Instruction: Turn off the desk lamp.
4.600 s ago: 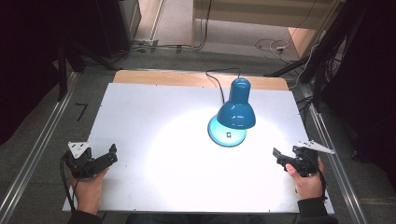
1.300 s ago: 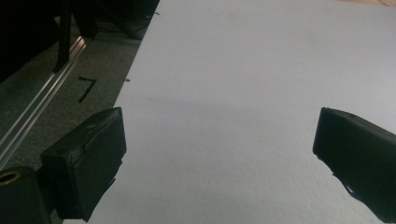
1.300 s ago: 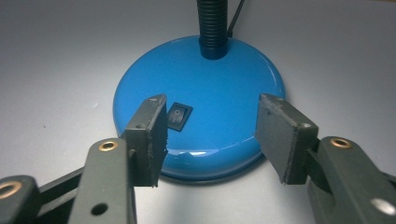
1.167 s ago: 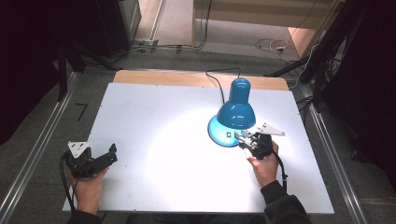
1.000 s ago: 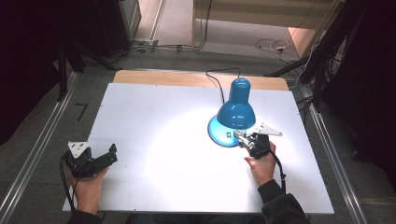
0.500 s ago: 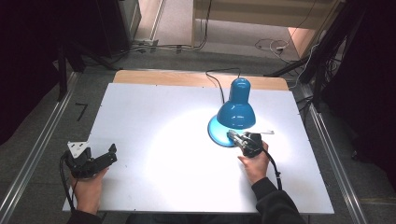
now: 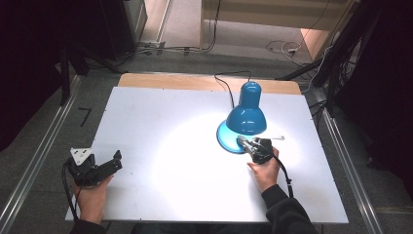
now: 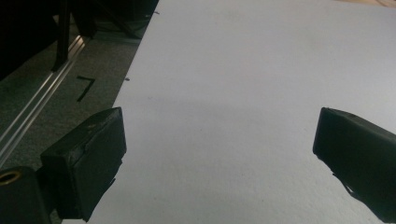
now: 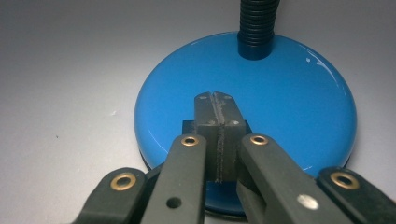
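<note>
- Desk lamp [image 7: 247, 113], blue; stands right of centre on the white table [image 7: 160, 117], nearer the far edge; shade bent down toward the table, so a bright pool of light falls on the middle of the board; black cord [image 7: 225, 84] runs off the far edge, presumably to a socket beyond.
- Lamp base [image 9: 261, 84], round glossy blue disc, flat on the table; black ribbed neck [image 9: 256, 23] rises from its far side; a small dark block [image 9: 187, 126] shows on the base just under the jaw tips (likely the switch, though it is mostly hidden).
- Right gripper [image 9: 217, 102]; jaws pressed together with nothing between them; the closed tips rest on or just over that dark block; held shut, in my judgement, so the two pads act as one blunt finger for pressing, not grasping; the right hand [image 7: 265, 170] reaches in from the near edge to bring it there.
- Left gripper [image 7: 100, 168]; jaws spread wide, holding nothing; lies at the near left corner of the table, well apart from the lamp; bare table surface shows between its pads [image 8: 91, 154]; seemingly parked out of the way, since a press on the base needs one hand.
</note>
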`<move>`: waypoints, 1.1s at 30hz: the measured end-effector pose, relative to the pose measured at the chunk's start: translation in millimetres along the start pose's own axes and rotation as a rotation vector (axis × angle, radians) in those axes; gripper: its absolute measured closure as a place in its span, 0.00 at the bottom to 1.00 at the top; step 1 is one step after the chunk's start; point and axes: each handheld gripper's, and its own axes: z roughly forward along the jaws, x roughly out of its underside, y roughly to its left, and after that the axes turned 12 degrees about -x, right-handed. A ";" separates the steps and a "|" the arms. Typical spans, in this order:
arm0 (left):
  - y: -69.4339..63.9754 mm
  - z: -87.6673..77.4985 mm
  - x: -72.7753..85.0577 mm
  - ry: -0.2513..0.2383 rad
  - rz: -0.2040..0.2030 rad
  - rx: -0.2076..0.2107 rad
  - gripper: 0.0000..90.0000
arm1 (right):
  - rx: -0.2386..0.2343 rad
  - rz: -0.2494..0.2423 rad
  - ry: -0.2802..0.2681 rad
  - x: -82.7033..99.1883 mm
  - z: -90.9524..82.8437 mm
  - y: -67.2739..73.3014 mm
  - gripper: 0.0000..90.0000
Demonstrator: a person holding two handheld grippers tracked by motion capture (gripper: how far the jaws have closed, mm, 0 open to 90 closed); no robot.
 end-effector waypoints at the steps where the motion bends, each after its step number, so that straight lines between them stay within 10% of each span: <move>1: 0.0 0.0 0.0 0.000 0.000 0.000 0.04 | 0.001 -0.002 0.000 0.0 0.1 0.0 0.98; 33: -1.2 0.1 -0.3 -0.002 0.000 0.004 0.04 | 0.008 0.003 -0.026 -1.7 6.3 -6.8 0.98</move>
